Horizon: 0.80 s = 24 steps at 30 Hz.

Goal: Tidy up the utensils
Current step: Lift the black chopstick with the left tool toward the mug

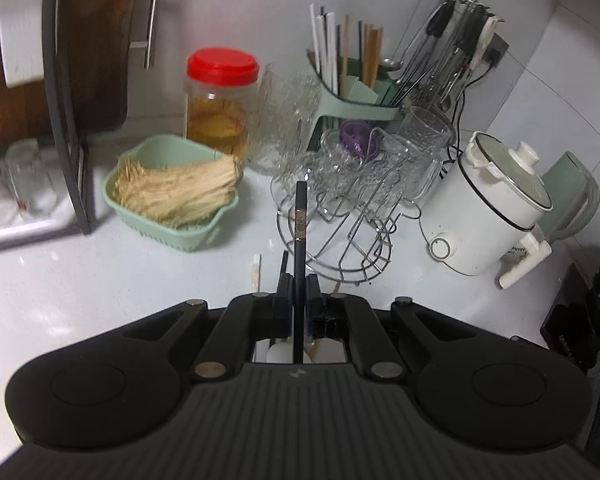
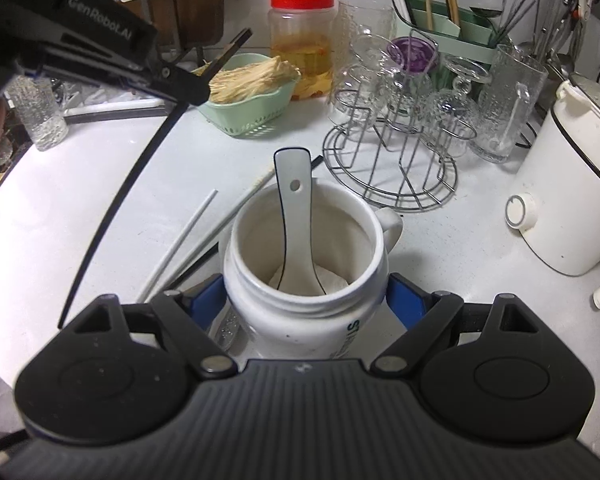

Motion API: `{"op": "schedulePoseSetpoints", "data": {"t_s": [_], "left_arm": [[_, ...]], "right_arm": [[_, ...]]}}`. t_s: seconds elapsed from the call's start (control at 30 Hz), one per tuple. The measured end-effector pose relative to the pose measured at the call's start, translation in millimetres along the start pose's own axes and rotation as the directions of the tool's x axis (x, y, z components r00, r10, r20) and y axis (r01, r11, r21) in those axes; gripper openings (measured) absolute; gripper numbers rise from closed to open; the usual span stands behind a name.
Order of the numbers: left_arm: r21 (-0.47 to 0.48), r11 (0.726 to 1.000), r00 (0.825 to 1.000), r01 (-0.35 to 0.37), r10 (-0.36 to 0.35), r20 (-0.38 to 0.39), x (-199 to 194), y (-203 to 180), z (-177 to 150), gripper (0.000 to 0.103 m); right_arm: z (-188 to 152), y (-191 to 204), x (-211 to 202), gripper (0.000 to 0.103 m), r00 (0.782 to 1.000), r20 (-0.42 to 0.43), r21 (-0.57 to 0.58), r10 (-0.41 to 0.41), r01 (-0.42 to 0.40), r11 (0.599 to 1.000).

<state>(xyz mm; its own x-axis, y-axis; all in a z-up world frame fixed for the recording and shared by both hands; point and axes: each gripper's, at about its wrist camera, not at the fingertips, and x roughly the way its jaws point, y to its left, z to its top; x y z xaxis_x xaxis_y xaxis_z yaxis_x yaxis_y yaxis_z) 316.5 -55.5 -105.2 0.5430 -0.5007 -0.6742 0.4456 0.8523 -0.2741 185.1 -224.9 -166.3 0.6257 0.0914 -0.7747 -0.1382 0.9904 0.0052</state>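
Done: spoon in mug | Left gripper jaws clamp black chopstick | Right gripper jaws grip mug | Left: white chopsticks on worktop

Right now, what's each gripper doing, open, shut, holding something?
Left gripper: shut on a black chopstick.
Right gripper: jaws closed around a white mug with a spoon in it.

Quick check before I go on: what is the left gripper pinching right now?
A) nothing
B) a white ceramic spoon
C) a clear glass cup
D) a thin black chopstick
D: the left gripper has its jaws closed on a thin black chopstick, which runs up between them; the white ceramic spoon stands inside the white ceramic mug that the right gripper holds.
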Motion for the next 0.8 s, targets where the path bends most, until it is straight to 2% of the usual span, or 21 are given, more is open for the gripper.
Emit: {"op": "schedulePoseSetpoints", "data": {"t_s": [0.2,0.47,0.63,0.8], "left_arm": [[0.019,0.997,0.994,0.078,-0.079,0.076,-20,-16,22,0.007],[0.085,0.977,0.966,0.194,-0.205,0.154,-30,-52,61,0.007],[0.159,0.964,0.962,0.213,-0.235,0.14,-13,-73,72,0.007],[0.209,0.952,0.965,0.222,-0.245,0.089,14,-90,72,0.007]], "right_arm": [[1,-1,0,0.089,1.0,0.0,-0.012,0.011,-0.011,1.0],[2,-1,0,0.089,1.0,0.0,-0.018,0.018,-0.018,1.0],[1,-2,0,0.089,1.0,0.003,-0.022,0.022,-0.022,1.0],[-1,-2,0,0.089,1.0,0.012,-0.023,0.024,-0.024,0.999]]}}
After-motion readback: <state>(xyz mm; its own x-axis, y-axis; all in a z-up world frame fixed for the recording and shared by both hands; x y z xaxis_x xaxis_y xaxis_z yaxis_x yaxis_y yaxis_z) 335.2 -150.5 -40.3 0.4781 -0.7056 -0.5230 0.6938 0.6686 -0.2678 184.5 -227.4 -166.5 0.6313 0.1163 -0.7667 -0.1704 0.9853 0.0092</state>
